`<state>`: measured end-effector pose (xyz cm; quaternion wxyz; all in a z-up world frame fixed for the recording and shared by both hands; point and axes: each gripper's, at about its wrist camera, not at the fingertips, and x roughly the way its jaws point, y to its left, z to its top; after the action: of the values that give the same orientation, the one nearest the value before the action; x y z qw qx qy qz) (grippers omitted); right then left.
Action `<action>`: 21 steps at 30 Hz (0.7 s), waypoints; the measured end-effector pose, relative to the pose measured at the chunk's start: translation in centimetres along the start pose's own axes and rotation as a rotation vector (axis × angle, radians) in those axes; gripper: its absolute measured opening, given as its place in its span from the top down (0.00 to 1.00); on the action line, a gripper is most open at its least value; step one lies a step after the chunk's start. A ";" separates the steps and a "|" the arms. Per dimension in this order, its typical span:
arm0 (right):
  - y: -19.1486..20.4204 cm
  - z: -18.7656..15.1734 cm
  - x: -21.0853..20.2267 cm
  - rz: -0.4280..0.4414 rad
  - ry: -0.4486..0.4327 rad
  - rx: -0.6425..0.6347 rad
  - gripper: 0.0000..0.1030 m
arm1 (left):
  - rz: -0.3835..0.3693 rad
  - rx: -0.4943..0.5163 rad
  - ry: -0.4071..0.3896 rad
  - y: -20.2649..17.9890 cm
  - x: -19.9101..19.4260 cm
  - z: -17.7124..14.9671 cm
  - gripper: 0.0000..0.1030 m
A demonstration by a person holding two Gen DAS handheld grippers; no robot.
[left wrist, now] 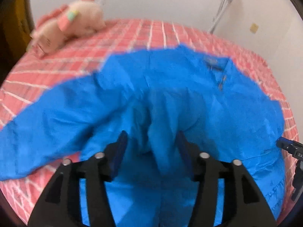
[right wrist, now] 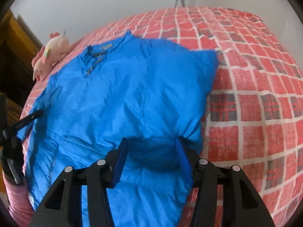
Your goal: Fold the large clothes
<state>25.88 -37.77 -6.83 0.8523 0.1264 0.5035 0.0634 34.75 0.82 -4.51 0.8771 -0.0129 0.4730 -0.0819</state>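
On red plaid bed (right wrist: 246, 98) — blue shirt (right wrist: 123, 98) spread.

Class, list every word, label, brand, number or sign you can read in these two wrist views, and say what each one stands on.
No text reads in full.
"DA": only a partial marking shows on the black right claw at the edge of the left wrist view; the rest is cut off.
Neck label inside the collar of the bright blue button-up shirt: too blurred to read.
Marks on the pale pink plush toy: too blurred to read.
Red checked bed cover: no text.
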 end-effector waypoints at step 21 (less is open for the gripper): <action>6.9 0.3 5.3 0.049 0.081 -0.061 0.48 | -0.015 0.130 0.081 -3.8 4.7 -1.6 0.40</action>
<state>28.88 -29.91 -9.22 0.8329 0.1102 0.5321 0.1047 35.44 -3.62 -8.94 0.8558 0.0438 0.5015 -0.1191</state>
